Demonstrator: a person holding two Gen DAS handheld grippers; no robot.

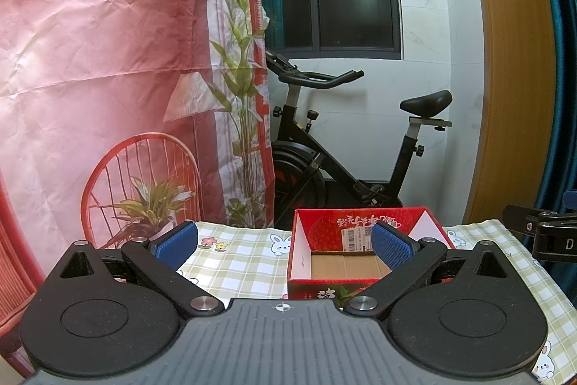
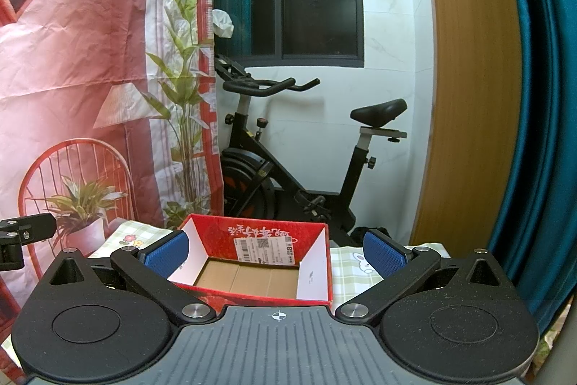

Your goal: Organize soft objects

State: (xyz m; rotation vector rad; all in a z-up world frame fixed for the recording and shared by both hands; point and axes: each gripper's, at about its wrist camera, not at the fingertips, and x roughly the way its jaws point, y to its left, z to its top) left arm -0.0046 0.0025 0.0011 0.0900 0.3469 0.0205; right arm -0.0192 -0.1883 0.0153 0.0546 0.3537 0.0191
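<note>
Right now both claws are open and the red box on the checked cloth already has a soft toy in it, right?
Not quite. The red box is empty: the right wrist view shows only its bare cardboard floor. The rest holds: it sits on the checked cloth, and the left claw and right claw are both open.

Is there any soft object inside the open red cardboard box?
No, the open red cardboard box shows only its bare brown floor and white inner walls in the right wrist view.

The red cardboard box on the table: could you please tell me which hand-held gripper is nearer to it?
Right, only slightly. The right hand-held gripper faces the red cardboard box head-on, fingers straddling it. The left hand-held gripper sits offset to the box's left; both are open.
</note>
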